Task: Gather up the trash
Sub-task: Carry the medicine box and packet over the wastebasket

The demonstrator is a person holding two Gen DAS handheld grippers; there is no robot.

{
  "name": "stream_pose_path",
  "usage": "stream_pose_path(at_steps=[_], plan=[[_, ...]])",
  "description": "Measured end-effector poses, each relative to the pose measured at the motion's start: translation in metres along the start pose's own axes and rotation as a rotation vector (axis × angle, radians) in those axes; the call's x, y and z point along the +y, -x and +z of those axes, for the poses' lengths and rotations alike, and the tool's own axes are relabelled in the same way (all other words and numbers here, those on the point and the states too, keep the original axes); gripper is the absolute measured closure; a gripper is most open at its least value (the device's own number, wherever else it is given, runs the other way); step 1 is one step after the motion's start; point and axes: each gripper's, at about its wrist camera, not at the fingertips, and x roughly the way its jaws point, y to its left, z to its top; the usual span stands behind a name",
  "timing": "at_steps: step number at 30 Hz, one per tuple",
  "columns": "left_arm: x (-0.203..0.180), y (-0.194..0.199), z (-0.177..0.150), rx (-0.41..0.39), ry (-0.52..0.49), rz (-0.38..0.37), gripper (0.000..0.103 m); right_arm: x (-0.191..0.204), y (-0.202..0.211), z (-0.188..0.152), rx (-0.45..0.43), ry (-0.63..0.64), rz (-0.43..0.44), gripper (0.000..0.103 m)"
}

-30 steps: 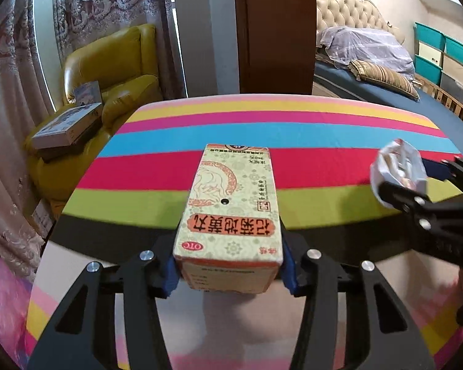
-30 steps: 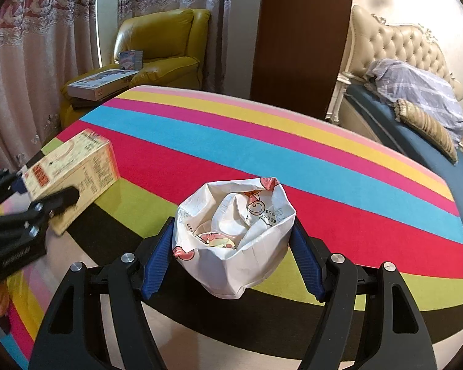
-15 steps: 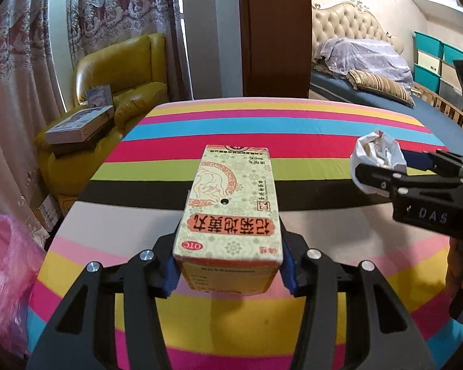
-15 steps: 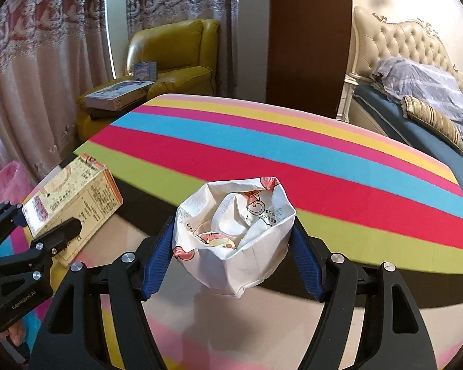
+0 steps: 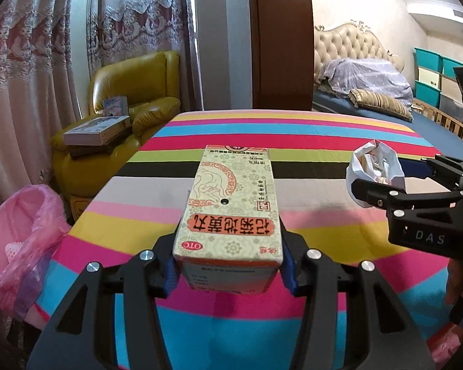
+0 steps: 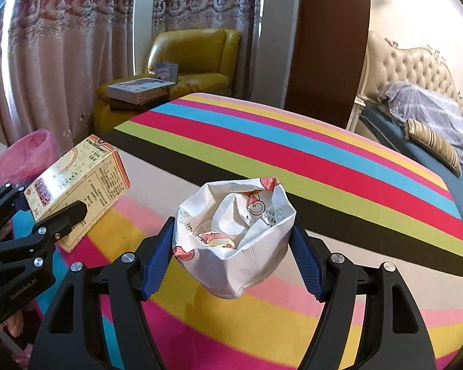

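Observation:
My left gripper (image 5: 230,273) is shut on a pale green and orange medicine box (image 5: 231,203), held lengthwise above the striped table (image 5: 293,129). The same medicine box (image 6: 77,182) shows at the left of the right wrist view, clamped in the left gripper (image 6: 43,215). My right gripper (image 6: 231,259) is shut on a crumpled white paper bag (image 6: 234,237) with pink print, its blue pads pressing both sides. That paper bag (image 5: 375,172) and the right gripper (image 5: 401,182) appear at the right of the left wrist view. A bin lined with a pink plastic bag (image 5: 18,231) stands at the table's left.
A yellow armchair (image 5: 132,92) with a flat box (image 5: 97,129) on its arm stands beyond the table's left corner, by the curtains. A bed (image 5: 370,92) with a tufted headboard lies to the right. The pink bag (image 6: 27,157) also shows behind the left gripper.
Both grippers have drawn back toward the table's near edge with their loads still held. More near stripes show now, and the pink-lined bin has come into view on the left.

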Motion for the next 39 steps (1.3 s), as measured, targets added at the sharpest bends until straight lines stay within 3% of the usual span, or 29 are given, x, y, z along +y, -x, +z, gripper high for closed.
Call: stream_pose_path(at_steps=[5,13,18,30,39], plan=[[0.014,0.022,-0.013,-0.034,0.001,-0.020,0.053,0.015,0.017,-0.004,-0.013,0.032,-0.003,0.035],[0.040,0.046,-0.017,-0.072,0.018,0.006,0.053,0.051,0.036,0.008,-0.058,0.105,0.093,0.035],[0.071,0.065,-0.013,-0.105,0.031,0.079,0.053,0.083,0.035,0.024,-0.070,0.154,0.166,0.035],[0.159,0.098,-0.026,-0.091,0.126,0.250,0.053,0.156,0.022,0.063,-0.088,0.190,0.378,0.035],[0.216,0.130,-0.037,-0.125,0.204,0.336,0.053,0.212,0.023,0.078,-0.113,0.277,0.447,0.035]])
